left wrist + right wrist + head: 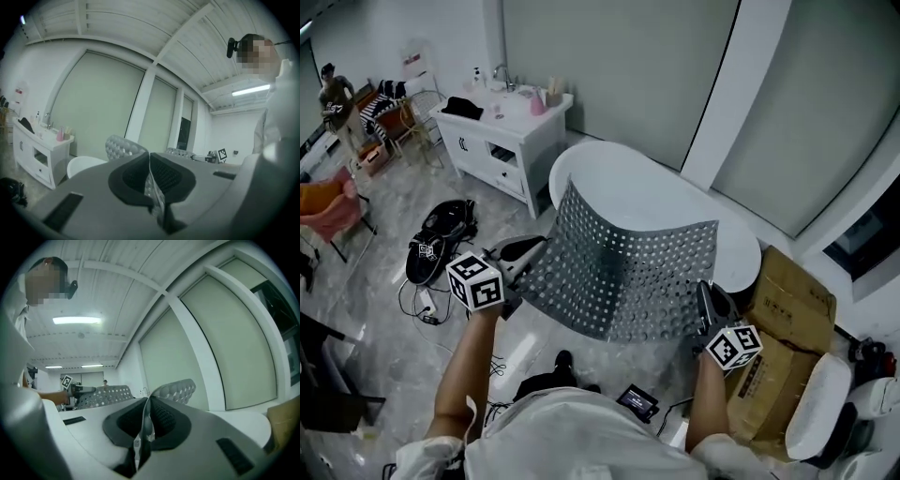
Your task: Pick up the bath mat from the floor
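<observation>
Perforated grey bath mat [614,272] stretched between both grippers, left gripper [517,253] clamped on one edge, right gripper [709,302] pinching the other — white bathtub [619,183] just beyond.

The bath mat [619,281] is grey, flexible and full of small round holes. It is off the floor, spread open in the air between my left gripper [539,246] and my right gripper [705,291]. Each one pinches one edge, and the near edge sags.

Dim, cool cast; ceiling strip light [76,320]; gripper views fisheye, vignetted edges.
</observation>
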`<action>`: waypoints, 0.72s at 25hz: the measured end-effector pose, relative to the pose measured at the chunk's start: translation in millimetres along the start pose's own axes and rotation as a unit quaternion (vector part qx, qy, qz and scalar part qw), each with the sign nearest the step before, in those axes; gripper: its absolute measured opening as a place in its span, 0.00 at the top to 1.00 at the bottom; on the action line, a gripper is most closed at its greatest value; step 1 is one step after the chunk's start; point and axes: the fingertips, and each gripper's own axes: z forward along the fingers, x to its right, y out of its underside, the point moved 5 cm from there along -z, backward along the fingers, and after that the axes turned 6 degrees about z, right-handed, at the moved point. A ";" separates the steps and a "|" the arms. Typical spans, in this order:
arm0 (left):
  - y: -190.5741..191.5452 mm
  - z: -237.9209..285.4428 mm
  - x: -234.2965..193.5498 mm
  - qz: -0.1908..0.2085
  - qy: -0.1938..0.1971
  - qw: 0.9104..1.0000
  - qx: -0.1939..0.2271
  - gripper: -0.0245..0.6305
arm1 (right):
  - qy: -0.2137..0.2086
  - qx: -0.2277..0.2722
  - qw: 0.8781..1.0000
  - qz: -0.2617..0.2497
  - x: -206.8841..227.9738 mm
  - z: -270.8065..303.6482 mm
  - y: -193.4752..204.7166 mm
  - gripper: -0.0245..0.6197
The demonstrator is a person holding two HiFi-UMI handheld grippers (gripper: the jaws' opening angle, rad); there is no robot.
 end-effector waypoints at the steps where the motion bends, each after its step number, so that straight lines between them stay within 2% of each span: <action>1: -7.5 -5.0 6.0 0.004 0.006 1.000 0.004 0.94 | -0.001 0.011 1.000 0.002 -11.6 -4.4 -7.6 0.90; 4: -28.5 -14.3 16.7 0.000 0.015 1.000 0.022 0.94 | -0.007 0.038 0.999 -0.002 -35.6 -11.4 -30.9 0.90; 8: -44.7 -1.8 31.4 -0.005 0.030 0.999 0.043 0.94 | -0.008 0.056 0.998 -0.016 -40.1 -27.1 -50.9 0.90; 12: -40.6 -0.8 39.0 -0.014 0.054 0.997 0.051 0.94 | 0.006 0.067 0.998 -0.015 -55.1 -53.6 -50.9 0.90; 18: -28.3 -27.2 35.5 -0.044 0.087 0.994 0.041 0.94 | 0.032 0.072 0.997 -0.001 -98.4 -71.4 -40.3 0.90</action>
